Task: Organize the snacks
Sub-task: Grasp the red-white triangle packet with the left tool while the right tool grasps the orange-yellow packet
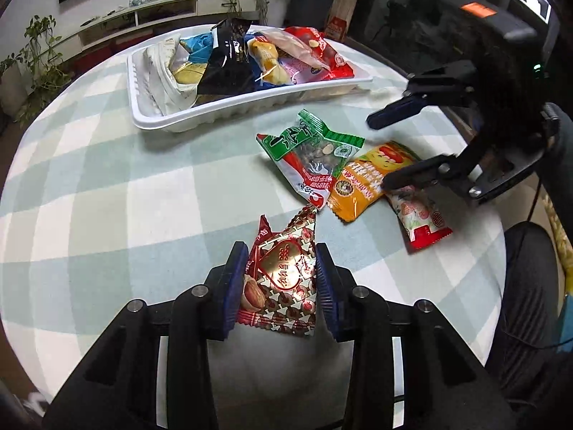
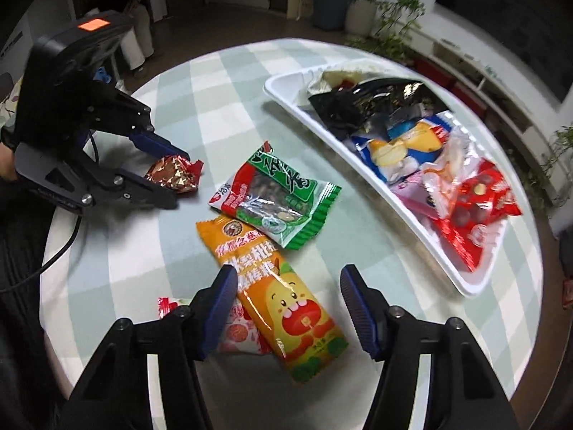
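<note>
My left gripper [image 1: 282,279] is shut on a red and gold foil snack packet [image 1: 283,272], pressed between its blue pads low over the checked tablecloth; the right wrist view shows this left gripper [image 2: 178,178] and packet [image 2: 172,175] at the left. My right gripper [image 2: 288,286] stands open around an orange snack packet [image 2: 286,308], its pads not pressing it. In the left wrist view this right gripper [image 1: 380,152] hangs over the orange packet [image 1: 358,186]. A green packet [image 2: 275,197] lies beside it and a pink and red one [image 2: 240,333] partly under it. The white tray [image 2: 465,288] holds several snacks.
The round table with its pale green checked cloth [image 1: 107,197] ends close behind both grippers. The tray [image 1: 172,125] sits at the far side in the left wrist view. Potted plants [image 1: 39,57] and a low white shelf [image 1: 143,18] stand beyond. A cable [image 2: 61,251] trails from the left gripper.
</note>
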Demonstrator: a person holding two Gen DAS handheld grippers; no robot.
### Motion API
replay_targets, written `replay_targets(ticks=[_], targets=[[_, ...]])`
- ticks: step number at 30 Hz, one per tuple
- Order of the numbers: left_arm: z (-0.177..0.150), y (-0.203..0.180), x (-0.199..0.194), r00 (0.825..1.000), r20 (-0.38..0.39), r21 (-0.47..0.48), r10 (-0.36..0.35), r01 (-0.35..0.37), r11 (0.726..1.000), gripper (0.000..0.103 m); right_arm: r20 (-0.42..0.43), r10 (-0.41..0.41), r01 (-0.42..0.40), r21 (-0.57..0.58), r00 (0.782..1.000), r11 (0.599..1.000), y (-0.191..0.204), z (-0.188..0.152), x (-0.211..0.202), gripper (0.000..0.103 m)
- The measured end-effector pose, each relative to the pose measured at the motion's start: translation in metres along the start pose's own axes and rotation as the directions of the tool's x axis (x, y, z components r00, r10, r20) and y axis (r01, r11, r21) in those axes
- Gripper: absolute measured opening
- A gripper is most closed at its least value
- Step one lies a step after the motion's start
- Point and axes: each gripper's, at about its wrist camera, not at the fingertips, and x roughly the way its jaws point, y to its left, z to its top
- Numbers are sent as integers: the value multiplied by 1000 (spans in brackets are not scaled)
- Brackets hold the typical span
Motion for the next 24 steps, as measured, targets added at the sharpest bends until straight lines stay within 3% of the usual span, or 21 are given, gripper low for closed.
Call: replay_targets(ticks=[8,14,19,21,24], targets=[[-2,4,-2,1000,19,1,-25,25,1000,35,-94,50,-55,-53,994,997,2,6,15,64],[0,5,1,999,21,6,-29,29,1000,35,-183,44,-72,-150,982,986,2,25,25,65],[0,6,1,999,26,5,-41,41,999,35,-228,90,-133,-180,969,975,1,40,34,65],[0,6,1,999,26,4,-47,47,999,35,-230,104,-148,-183,968,972,1,44,37,67],[-1,7,0,998,28,3,-51,51,999,35,-231,120,-165,-186,966,969,5,47,41,78]])
